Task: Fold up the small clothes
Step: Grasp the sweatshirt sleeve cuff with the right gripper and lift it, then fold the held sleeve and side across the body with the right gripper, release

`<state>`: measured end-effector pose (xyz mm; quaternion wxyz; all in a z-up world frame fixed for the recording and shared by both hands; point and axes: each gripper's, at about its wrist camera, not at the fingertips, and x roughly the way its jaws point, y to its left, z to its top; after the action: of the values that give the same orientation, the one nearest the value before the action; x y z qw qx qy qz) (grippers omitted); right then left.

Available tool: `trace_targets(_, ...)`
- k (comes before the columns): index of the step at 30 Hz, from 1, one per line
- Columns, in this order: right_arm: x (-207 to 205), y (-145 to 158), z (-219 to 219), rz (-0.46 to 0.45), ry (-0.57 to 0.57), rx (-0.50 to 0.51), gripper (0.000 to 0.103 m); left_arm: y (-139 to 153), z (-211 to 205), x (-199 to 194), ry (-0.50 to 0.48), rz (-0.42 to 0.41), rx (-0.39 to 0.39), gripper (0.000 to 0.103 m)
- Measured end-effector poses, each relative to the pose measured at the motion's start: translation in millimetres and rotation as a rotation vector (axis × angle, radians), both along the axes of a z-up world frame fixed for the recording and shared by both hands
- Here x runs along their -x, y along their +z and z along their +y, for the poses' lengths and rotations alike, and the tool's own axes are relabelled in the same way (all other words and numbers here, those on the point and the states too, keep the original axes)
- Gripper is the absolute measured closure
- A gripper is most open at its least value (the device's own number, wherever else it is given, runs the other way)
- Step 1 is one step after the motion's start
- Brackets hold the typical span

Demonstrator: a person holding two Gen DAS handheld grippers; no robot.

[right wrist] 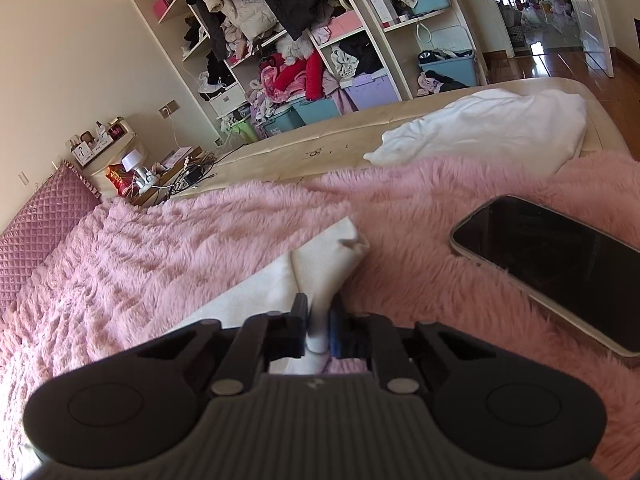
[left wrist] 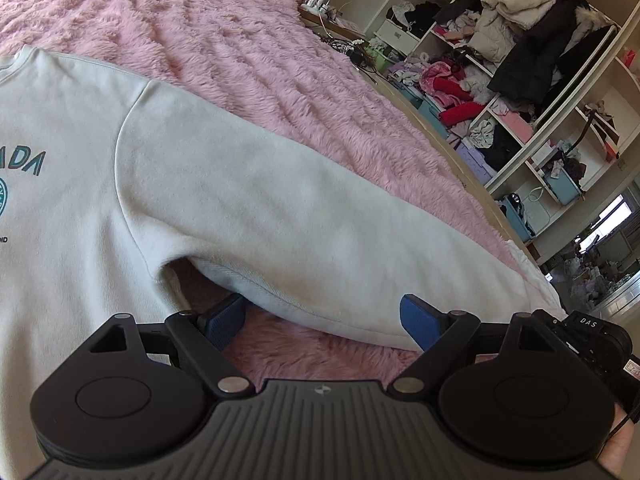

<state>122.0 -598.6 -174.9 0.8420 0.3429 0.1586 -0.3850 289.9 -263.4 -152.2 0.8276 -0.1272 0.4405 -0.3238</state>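
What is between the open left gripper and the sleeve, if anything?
Nothing visible. The left gripper is open, and the sleeve lies directly ahead on the pink blanket, its lower edge already between the fingers.

Left gripper [left wrist: 322, 316] angled down, jaws spread wide, nothing pinched between the blue pads [left wrist: 416, 320]. Right gripper [right wrist: 319, 326] angled down, jaws clamped on white fabric.
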Motion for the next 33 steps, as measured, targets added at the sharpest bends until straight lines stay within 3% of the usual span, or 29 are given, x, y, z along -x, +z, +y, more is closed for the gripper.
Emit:
trace_targets(5, 8.5, 16.7, 8.2, -0.042, 0.023, 0.027, 0.100, -6.6, -2.6, -0.4, -0.027, -0.002, -0.014, 0.001)
trace_targets(9, 1.9, 41.9, 20.8, -0.079, 0.075, 0.065, 0.100, -3.5, 1.4, -5.7, -0.025, 0.019, 0.021, 0.001)
trace_targets(16, -32.0, 97.0, 71.7, -0.169, 0.207, 0.127, 0.101, 35.2, 53.9, 6.6, 0.021, -0.029, 0.084, 0.001)
trace_targets(21, -71.8, 132.0, 144.7, -0.249, 0.346, 0.145, 0.100, 55.3, 134.1, 28.1, 0.113, -0.052, 0.093, 0.001)
trace_targets(26, -112.3, 155.2, 245.3, -0.328, 0.518, 0.134, 0.100, 64.8, 232.8, 54.2, 0.263, -0.051, 0.094, 0.001)
trace_targets(33, -155.7, 152.8, 408.4, -0.379, 0.824, 0.108, 0.100, 67.5, 345.5, 84.1, 0.490, -0.064, 0.104, 0.001)
